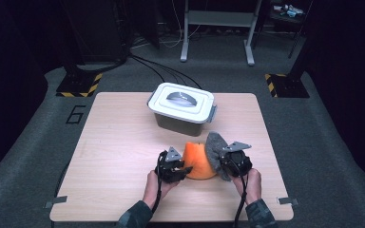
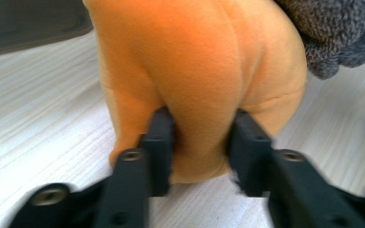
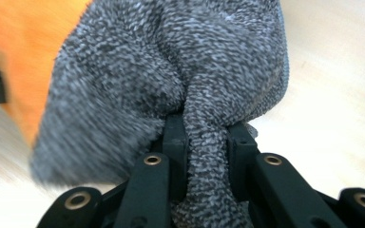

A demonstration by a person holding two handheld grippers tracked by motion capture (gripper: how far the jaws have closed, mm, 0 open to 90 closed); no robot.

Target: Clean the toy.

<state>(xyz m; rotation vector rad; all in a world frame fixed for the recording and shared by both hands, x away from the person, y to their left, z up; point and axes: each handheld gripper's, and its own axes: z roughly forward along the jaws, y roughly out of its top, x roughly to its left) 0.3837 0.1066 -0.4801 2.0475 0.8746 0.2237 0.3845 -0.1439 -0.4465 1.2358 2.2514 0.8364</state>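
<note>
An orange cloth stands bunched up near the front middle of the wooden table, and a grey fleecy cloth leans on its right side. My left gripper comes in from the left. In the left gripper view its jaws pinch a fold of the orange cloth low down, with the pads pressing into the fabric. My right gripper is on the right. In the right gripper view it is shut on a gathered fold of the grey cloth.
A white lidded plastic box with grey latches and a handle in the lid stands behind the cloths at the table's middle back. Bare tabletop lies to the left and right. Dark floor with cables and stand feet surrounds the table.
</note>
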